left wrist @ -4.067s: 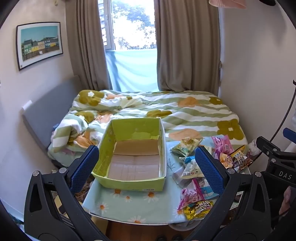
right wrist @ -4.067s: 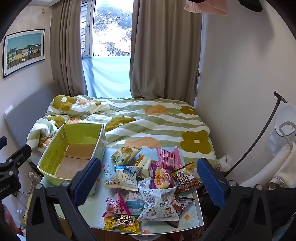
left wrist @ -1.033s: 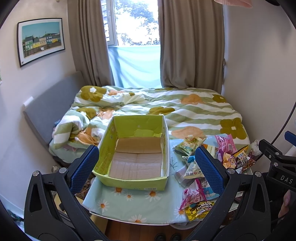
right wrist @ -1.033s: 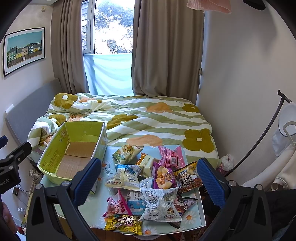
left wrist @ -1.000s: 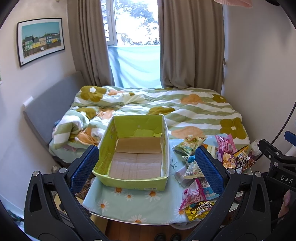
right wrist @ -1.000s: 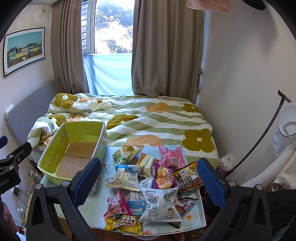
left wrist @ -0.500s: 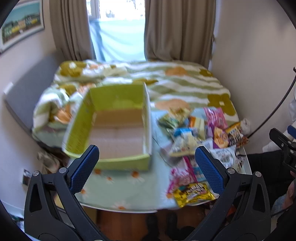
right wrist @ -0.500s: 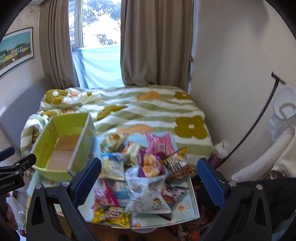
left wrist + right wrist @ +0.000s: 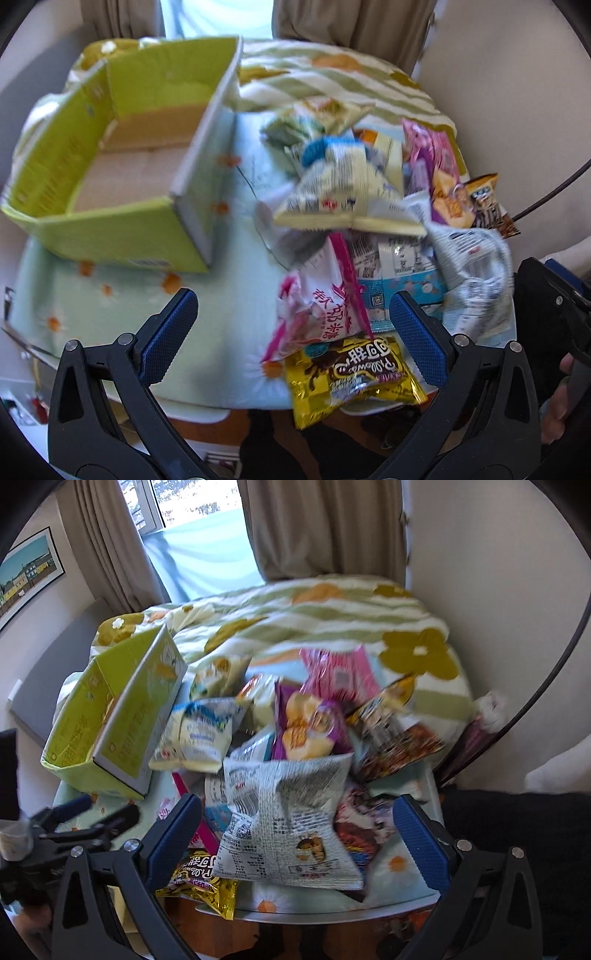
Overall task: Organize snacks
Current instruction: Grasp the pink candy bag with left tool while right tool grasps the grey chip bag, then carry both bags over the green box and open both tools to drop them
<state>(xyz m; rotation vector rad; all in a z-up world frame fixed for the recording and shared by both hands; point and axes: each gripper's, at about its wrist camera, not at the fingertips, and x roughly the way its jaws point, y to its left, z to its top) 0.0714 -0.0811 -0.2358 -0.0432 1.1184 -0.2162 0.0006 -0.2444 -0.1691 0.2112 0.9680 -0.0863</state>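
left gripper [image 9: 293, 334], seen from the left wrist, hovers with jaws spread wide over the near edge of the table [image 9: 229, 295], holding nothing; a pink packet [image 9: 325, 306] and yellow packet [image 9: 354, 373] lie between its fingers, right of the green box [image 9: 122, 225].

right gripper [image 9: 295, 834], seen from the right wrist, is also spread and empty above a white printed bag [image 9: 291, 819] on the snack pile [image 9: 295, 720], right of the green box [image 9: 122, 716].

Bare tablecloth [image 9: 236, 280] between box [image 9: 110, 236] and snack pile [image 9: 362, 206]
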